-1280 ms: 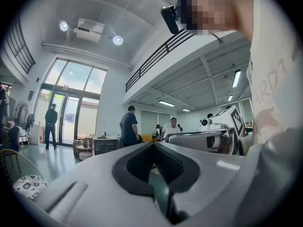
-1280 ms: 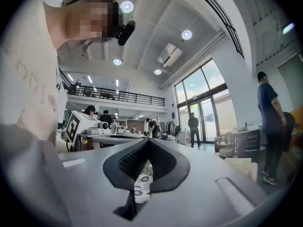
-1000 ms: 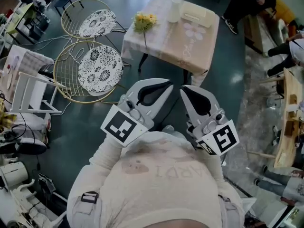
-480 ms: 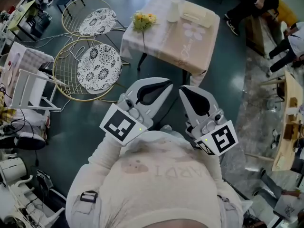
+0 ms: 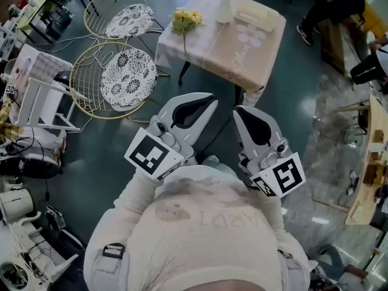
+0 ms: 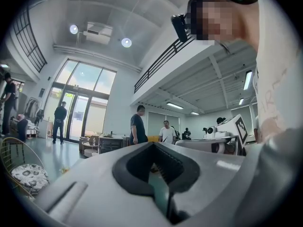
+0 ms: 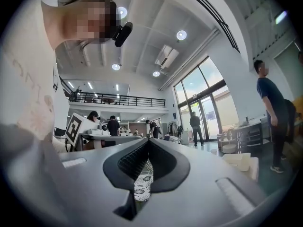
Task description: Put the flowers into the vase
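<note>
Both clenched on nothing: left gripper [image 5: 207,100] and right gripper [image 5: 241,114], smooth pale-grey shells with black heart-shaped hollows, tips together, held before the chest. Well apart from them, yellow flowers [image 5: 185,20] on the left corner of a table [image 5: 242,53] draped in pinkish cloth, stem over the edge. White vase [image 5: 224,10] near them, upright. Round wire chairs [image 5: 91,83] with lace cushions off to the left. Visible only from the head: flowers, vase. Only in the gripper views: ribbed black pads [image 7: 131,161].

Flowers [image 5: 185,20] and chairs [image 5: 127,77] sit higher in view.
</note>
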Motion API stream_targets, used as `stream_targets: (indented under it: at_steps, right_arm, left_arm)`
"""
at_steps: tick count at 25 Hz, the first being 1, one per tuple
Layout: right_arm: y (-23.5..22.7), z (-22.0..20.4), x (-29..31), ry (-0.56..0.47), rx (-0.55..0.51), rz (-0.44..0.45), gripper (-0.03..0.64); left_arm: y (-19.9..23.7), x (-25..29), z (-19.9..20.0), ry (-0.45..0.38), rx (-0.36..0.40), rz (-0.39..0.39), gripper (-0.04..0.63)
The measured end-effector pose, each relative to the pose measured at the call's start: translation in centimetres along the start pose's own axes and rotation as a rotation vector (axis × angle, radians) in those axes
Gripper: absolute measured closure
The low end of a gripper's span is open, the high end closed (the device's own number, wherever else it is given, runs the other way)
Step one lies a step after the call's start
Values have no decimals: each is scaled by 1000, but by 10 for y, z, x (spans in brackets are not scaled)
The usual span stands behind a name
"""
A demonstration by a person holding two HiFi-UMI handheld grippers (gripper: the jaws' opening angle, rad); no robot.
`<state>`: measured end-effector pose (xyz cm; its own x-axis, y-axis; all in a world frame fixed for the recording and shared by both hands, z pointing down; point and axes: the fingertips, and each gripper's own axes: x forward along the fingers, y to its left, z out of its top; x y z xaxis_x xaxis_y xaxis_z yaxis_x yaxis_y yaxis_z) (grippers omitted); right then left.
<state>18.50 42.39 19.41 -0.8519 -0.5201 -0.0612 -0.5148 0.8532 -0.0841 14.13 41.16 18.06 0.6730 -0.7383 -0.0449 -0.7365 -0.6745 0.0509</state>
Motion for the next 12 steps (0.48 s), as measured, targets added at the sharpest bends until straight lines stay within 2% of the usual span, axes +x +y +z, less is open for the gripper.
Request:
stream_targets:
  at_steps: [2,7,12]
  right_arm:
    - [0,-2,1,-4,17,4,588]
    - [-12,-7,16,-7,41,-15,558]
    - [-26,-10,38,3,41,-59,552]
  left_arm:
    - [3,1,-3,19,-21,-1,595]
    - [16,10,-9,15,45,-30,595]
    - [40,24,-17,17,32,-74,595]
